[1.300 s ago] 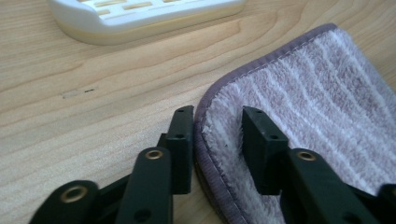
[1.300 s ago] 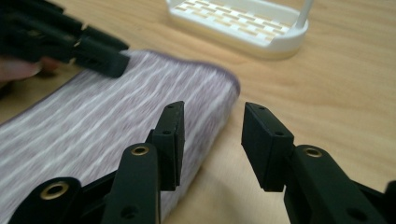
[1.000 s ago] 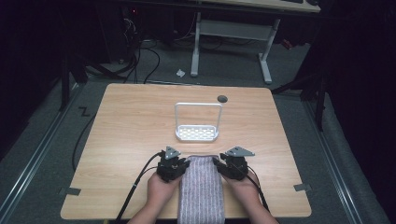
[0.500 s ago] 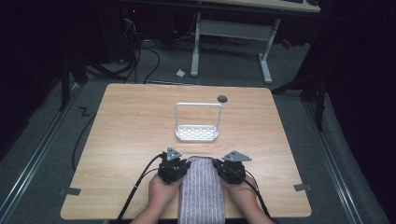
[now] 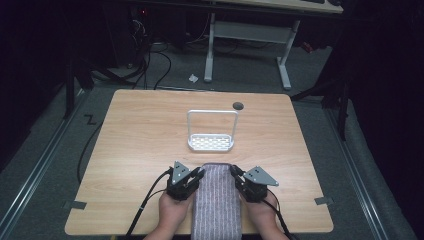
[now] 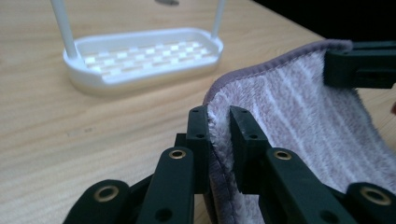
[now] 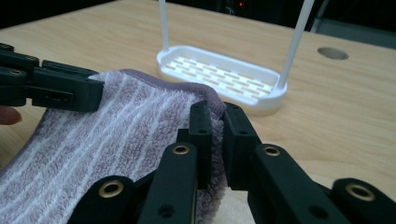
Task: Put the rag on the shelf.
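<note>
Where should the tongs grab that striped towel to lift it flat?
Take the striped towel at its two far corners, pinching the hemmed edge from either side, as the left tongs and right tongs do now. It's limp, so paired corner grips keep it spread.

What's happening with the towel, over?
Left gripper and right gripper both shut on towel corners. White rack ahead, apart. Nothing in the way.

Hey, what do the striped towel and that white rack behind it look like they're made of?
Towel: soft terry cloth, purple-grey with white stripes; fuzzy pile and a stitched hem show where both tongs pinch it. Rack: probably moulded plastic, smooth white with a slight sheen, slotted base, thin hoop; coated metal can't be ruled out.
</note>
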{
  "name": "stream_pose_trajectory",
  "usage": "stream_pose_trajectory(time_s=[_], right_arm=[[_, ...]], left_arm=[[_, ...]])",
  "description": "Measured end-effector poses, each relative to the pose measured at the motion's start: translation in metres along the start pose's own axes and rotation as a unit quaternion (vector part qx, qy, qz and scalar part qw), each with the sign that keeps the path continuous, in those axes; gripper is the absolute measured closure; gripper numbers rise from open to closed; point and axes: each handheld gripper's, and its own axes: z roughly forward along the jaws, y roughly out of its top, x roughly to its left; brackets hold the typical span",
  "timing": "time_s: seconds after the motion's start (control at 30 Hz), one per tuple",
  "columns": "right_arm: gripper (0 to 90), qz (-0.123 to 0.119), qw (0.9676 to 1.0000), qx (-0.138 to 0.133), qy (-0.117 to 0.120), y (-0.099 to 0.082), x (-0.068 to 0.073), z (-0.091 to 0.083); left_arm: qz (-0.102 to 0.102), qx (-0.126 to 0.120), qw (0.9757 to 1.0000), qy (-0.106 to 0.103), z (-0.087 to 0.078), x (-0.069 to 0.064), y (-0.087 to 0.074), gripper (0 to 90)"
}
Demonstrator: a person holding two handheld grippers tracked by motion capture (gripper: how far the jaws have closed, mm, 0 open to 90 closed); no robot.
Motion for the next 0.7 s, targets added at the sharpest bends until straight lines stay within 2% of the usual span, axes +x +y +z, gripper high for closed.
stream_pose_trajectory(time_s=[0.07,0.33,0.37,0.4,0.5,0.57,0.63,0.7], right_arm=[[83.6,0.000,0.9998,-0.018,-0.004,0.006,-0.001,-0.005],[83.7,-0.005,0.9982,-0.057,-0.015,0.028,-0.002,-0.015],[83.7,-0.009,0.9974,-0.068,-0.019,0.035,-0.002,-0.018],[83.6,-0.011,0.9969,-0.076,-0.021,0.039,-0.002,-0.020],[83.6,-0.012,0.9959,-0.086,-0.023,0.047,-0.002,-0.023],[83.6,-0.015,0.9940,-0.105,-0.026,0.060,-0.002,-0.027],[83.6,-0.017,0.9932,-0.112,-0.028,0.064,-0.002,-0.027],[83.6,-0.016,0.9913,-0.127,-0.031,0.074,-0.002,-0.030]], left_arm=[[0.000,-0.017,0.9999,-0.001,-0.006,-0.002,0.009,79.0],[0.018,-0.052,0.9985,0.005,-0.014,-0.008,0.032,79.1],[0.019,-0.058,0.9981,0.005,-0.017,-0.008,0.036,79.2],[0.019,-0.072,0.9972,0.005,-0.021,-0.009,0.044,79.2],[0.021,-0.085,0.9961,0.007,-0.024,-0.010,0.052,79.3],[0.028,-0.102,0.9943,0.011,-0.029,-0.012,0.062,79.3],[0.029,-0.107,0.9938,0.012,-0.030,-0.013,0.066,79.5],[0.032,-0.119,0.9923,0.012,-0.033,-0.013,0.076,79.5]])
